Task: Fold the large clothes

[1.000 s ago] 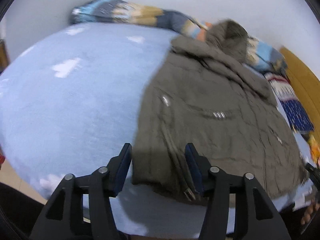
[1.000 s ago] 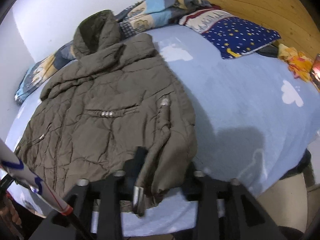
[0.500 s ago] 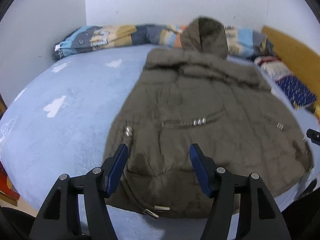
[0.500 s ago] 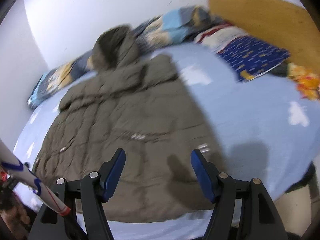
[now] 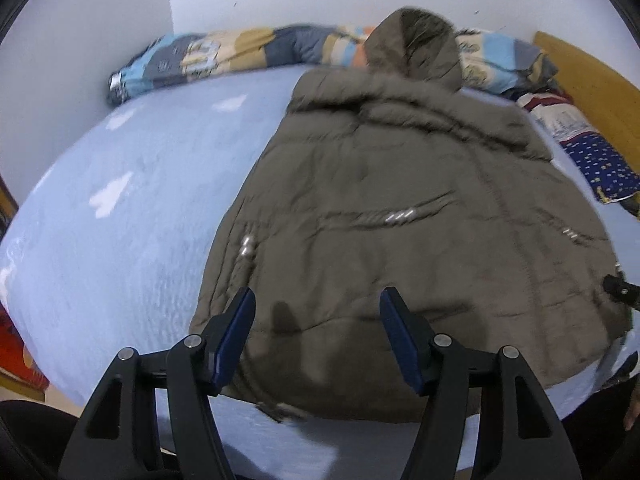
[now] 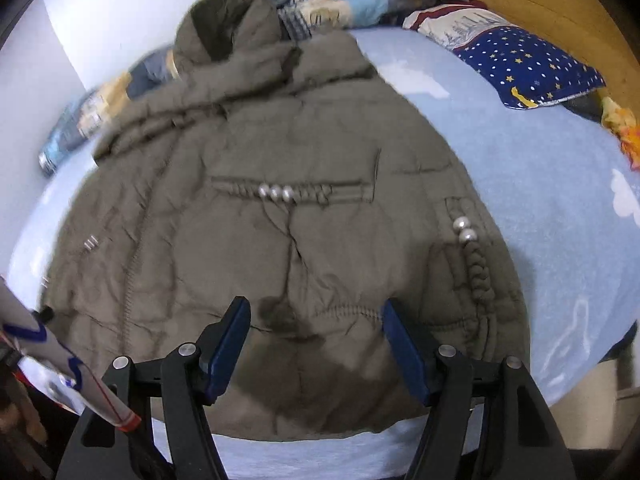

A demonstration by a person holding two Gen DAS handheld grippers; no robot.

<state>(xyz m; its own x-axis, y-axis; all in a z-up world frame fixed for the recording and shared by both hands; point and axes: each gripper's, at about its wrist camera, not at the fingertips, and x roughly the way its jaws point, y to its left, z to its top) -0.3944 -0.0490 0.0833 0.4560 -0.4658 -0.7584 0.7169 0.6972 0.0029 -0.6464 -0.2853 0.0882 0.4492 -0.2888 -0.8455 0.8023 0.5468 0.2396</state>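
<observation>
An olive-brown hooded padded jacket (image 5: 404, 216) lies flat, back side up, on a light blue bed (image 5: 120, 208), hood toward the wall; it also shows in the right wrist view (image 6: 280, 208). My left gripper (image 5: 318, 316) is open and empty, held above the jacket's hem on the left side. My right gripper (image 6: 316, 320) is open and empty, above the hem near the middle-right. The tip of the right gripper (image 5: 618, 292) shows at the left wrist view's right edge.
A patchwork quilt (image 5: 224, 56) lies rolled along the wall. A star-print navy pillow (image 6: 524, 64) and an orange cloth (image 6: 624, 132) lie by the wooden headboard (image 6: 552, 4). A white sleeve with blue trim (image 6: 60, 364) shows at lower left.
The right gripper has let go of the jacket's hem corner and opened. Both grippers have pulled back and swung toward the jacket's middle; the jacket now lies spread flat.
</observation>
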